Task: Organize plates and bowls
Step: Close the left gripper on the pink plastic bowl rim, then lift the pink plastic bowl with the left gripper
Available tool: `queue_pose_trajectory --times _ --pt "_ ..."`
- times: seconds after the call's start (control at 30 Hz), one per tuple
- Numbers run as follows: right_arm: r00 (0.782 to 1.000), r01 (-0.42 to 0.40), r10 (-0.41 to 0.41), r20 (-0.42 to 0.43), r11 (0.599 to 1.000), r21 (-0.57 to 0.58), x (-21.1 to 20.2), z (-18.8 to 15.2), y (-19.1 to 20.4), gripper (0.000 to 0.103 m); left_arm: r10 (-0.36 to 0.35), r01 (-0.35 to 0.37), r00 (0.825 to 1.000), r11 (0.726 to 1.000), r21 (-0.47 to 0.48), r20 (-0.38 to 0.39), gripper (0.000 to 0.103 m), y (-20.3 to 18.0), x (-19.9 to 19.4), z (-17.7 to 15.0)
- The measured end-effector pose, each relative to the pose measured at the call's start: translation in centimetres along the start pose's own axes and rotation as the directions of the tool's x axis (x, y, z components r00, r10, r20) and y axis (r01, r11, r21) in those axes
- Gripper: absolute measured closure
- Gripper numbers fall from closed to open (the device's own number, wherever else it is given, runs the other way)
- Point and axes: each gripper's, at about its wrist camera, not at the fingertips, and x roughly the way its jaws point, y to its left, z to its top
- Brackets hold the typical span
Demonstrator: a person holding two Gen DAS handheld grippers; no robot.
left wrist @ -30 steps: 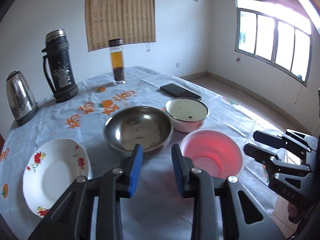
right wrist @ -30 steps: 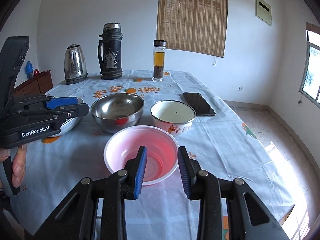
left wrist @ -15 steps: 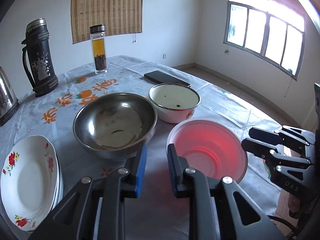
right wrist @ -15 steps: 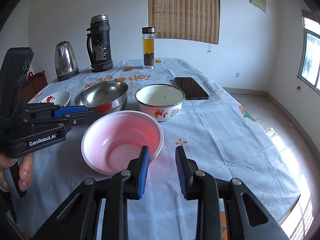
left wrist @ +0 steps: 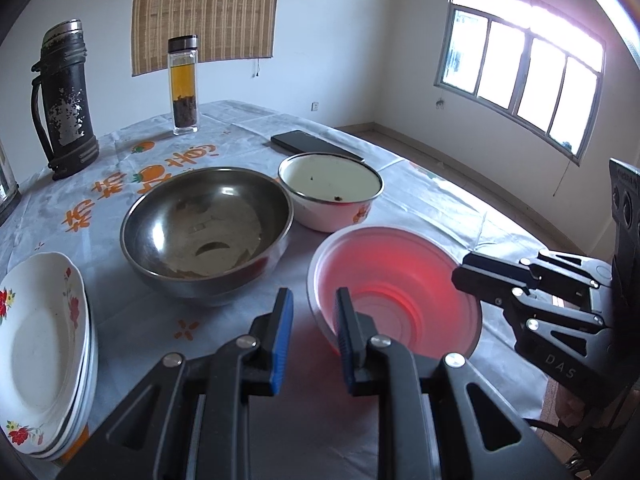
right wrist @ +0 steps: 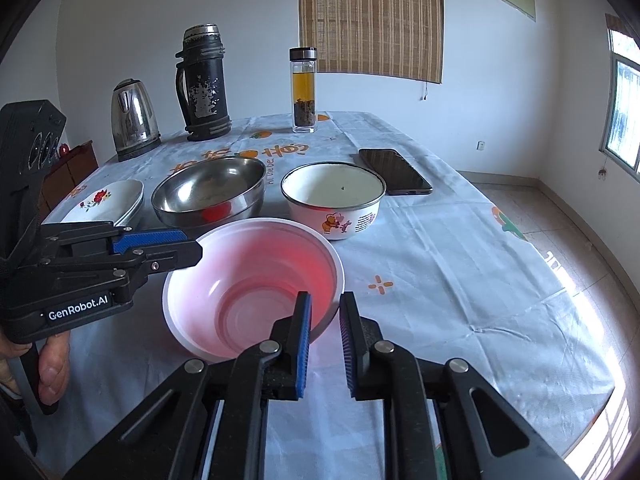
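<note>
A pink plastic bowl (left wrist: 400,280) (right wrist: 248,280) stands upright on the tablecloth nearest me. My left gripper (left wrist: 314,308) straddles its left rim, one finger inside and one outside, with a narrow gap and the pads not pressing. My right gripper (right wrist: 325,310) straddles the bowl's near right rim. Its jaws are closing and a gap still shows. Behind the pink bowl stand a steel bowl (left wrist: 208,224) and a white enamel bowl (left wrist: 330,184). A stack of flowered white plates (left wrist: 40,332) lies at the far left.
A black thermos (left wrist: 66,100), a glass tea bottle (left wrist: 184,88) and a dark phone (left wrist: 312,144) stand at the back of the table. A steel kettle (right wrist: 132,120) is at the back left. A hand (right wrist: 52,364) holds the left gripper's handle.
Both grippers came down and forward onto the pink bowl, so its rim now lies between each pair of fingers. The right jaws have narrowed clearly, the left ones slightly.
</note>
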Motion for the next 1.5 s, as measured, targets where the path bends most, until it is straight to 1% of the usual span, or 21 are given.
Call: queue_pose_trajectory --times 0.2,0.27,0.37,0.47,0.63,0.67,0.7,0.73,0.83,0.93,1.07,1.2,1.33,1.5 --pt "1.000 -0.010 0.010 0.001 1.000 -0.025 -0.1 -0.1 0.7 0.090 -0.002 0.002 1.000 1.000 0.003 0.007 0.083 0.0 -0.1 -0.2" --pt "1.000 -0.010 0.010 -0.001 1.000 -0.030 0.0 -0.1 0.8 0.091 0.013 -0.013 1.000 1.000 -0.003 0.009 0.083 0.1 -0.1 -0.3" --pt "1.000 -0.007 0.007 -0.004 1.000 -0.030 0.1 -0.2 0.6 0.092 -0.014 0.014 1.000 1.000 -0.023 0.006 0.083 0.8 -0.3 -0.2" --pt "1.000 -0.007 0.007 -0.002 1.000 -0.028 0.1 -0.2 0.6 0.093 0.002 -0.002 1.000 1.000 -0.020 0.008 0.083 0.9 -0.4 -0.3" --pt "1.000 -0.002 0.002 -0.002 0.999 -0.037 0.0 -0.1 0.6 0.094 -0.003 0.003 1.000 1.000 -0.025 0.008 0.083 1.3 -0.6 -0.2" --pt "1.000 -0.005 0.005 -0.002 0.999 -0.036 0.0 -0.1 0.6 0.094 -0.005 0.005 1.000 1.000 -0.024 0.003 0.085 1.2 -0.6 -0.3" --pt "1.000 -0.007 0.007 -0.001 0.999 -0.036 0.0 -0.1 0.6 0.094 -0.019 0.019 1.000 1.000 -0.024 -0.004 0.094 1.2 -0.5 -0.3" --pt "1.000 -0.008 0.008 0.001 0.999 -0.037 0.0 -0.1 0.7 0.094 -0.032 0.032 0.999 0.999 -0.020 -0.008 0.097 1.1 -0.4 -0.3" --pt "1.000 -0.003 0.003 0.005 0.999 -0.043 0.0 -0.1 0.9 0.094 0.001 -0.001 1.000 1.000 0.013 0.000 0.097 0.4 -0.6 -0.5" --pt "1.000 -0.009 0.010 0.010 0.999 -0.035 -0.2 -0.1 0.8 0.094 -0.013 0.013 1.000 1.000 -0.016 -0.001 0.098 0.8 -0.7 -0.4" --pt "1.000 -0.022 0.022 0.017 0.999 -0.034 -0.4 -0.1 1.2 0.094 -0.003 0.004 1.000 0.999 -0.034 0.013 0.100 1.2 -1.0 -0.3" --pt "0.999 -0.029 0.030 0.022 0.999 -0.026 -0.6 0.2 1.3 0.095 -0.001 0.002 1.000 0.999 -0.041 0.018 0.100 1.3 -1.1 -0.2" --pt "0.999 -0.034 0.035 0.032 0.999 -0.020 -0.9 0.6 1.3 0.095 0.019 -0.018 0.999 0.999 -0.037 0.032 0.100 1.2 -1.3 0.0" --pt "0.998 -0.043 0.043 0.034 0.999 -0.017 -0.8 0.7 1.3 0.095 0.006 -0.003 0.999 0.999 -0.054 0.039 0.100 1.6 -1.5 0.1"
